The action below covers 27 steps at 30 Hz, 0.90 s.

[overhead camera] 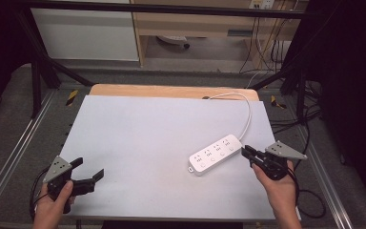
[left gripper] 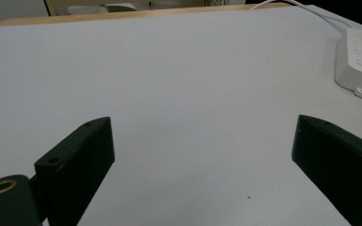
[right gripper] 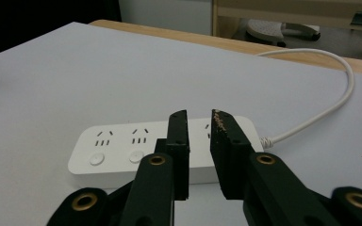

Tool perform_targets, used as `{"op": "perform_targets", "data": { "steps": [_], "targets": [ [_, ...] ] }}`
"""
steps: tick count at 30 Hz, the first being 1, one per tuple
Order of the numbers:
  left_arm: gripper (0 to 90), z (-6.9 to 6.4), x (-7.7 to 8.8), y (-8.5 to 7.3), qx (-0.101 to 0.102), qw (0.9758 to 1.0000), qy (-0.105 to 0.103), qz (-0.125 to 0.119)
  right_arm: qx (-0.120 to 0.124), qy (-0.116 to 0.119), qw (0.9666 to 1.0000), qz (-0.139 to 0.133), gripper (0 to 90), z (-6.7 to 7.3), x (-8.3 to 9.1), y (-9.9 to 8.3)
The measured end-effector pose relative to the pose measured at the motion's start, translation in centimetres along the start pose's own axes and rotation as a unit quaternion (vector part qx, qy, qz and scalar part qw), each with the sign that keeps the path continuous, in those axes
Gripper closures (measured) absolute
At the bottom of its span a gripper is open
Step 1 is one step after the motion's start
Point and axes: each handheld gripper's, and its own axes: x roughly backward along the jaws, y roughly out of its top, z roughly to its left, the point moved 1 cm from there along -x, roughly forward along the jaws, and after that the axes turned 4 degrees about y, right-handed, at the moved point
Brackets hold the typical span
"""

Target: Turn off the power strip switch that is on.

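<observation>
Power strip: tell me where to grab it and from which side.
Grip the power strip across its narrow width at the cord end, nearest the right gripper. Its long flat sides are parallel and free, so jaws coming down from above, one on each long side, should seat well. Avoid the cord and the rounded corners.

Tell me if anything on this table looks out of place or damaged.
Nothing looks damaged. The power strip lies flat but askew, diagonal to the table edges, its cord looping back over the far edge. One pad of the right tool looks worn and speckled.
</observation>
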Motion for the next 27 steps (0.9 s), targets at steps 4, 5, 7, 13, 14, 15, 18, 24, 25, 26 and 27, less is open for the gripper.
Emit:
{"op": "perform_targets", "data": {
  "steps": [4, 5, 7, 13, 14, 15, 18, 24, 25, 26, 27],
  "targets": [
    [6.2, 0.0, 0.0, 0.0, -0.001, 1.0, 0.0, 0.001, 0.004, 0.0, 1.0, -0.001, 85.2, 0.0, -0.4, 0.5],
    [6.2, 0.0, 0.0, 0.0, -0.001, 1.0, 0.001, 0.001, 0.003, 0.001, 1.0, -0.002, 86.1, 0.1, -0.5, 0.6],
    [6.2, 0.0, 0.0, 0.0, -0.001, 1.0, 0.0, 0.001, 0.004, 0.002, 1.0, -0.002, 86.6, 0.1, -0.7, 0.8],
    [6.3, 0.1, 0.0, 0.0, -0.001, 1.0, 0.003, -0.001, 0.004, 0.006, 1.0, -0.006, 89.6, 0.1, -1.5, 1.5],
    [6.3, 0.0, 0.0, 0.0, -0.001, 1.0, 0.003, -0.001, 0.005, 0.006, 0.9999, -0.007, 90.0, 0.1, -1.6, 1.6],
    [6.3, 0.0, 0.0, 0.0, -0.002, 1.0, 0.003, -0.001, 0.004, 0.006, 0.9999, -0.008, 90.0, 0.0, -1.8, 1.6],
    [6.3, 0.0, -0.1, 0.0, -0.002, 1.0, 0.003, 0.001, 0.005, 0.006, 1.0, -0.005, 90.0, 0.0, -2.2, 1.8],
    [6.3, 0.1, -0.1, 0.0, 0.0, 1.0, 0.004, 0.001, 0.001, 0.006, 1.0, 0.001, 90.0, -0.2, -2.8, 1.7],
    [6.3, 0.0, -0.1, 0.0, -0.001, 1.0, 0.004, 0.001, -0.003, 0.008, 1.0, 0.004, 90.0, -0.3, -3.1, 1.6],
    [6.3, 0.0, -0.1, 0.0, -0.001, 1.0, 0.003, 0.002, -0.003, 0.008, 0.9999, 0.007, 90.0, -0.3, -3.2, 1.5],
    [6.3, 0.0, -0.1, 0.0, -0.001, 1.0, 0.003, 0.002, -0.003, 0.008, 0.9999, 0.007, 90.0, -0.3, -3.2, 1.5]
  ]
}}
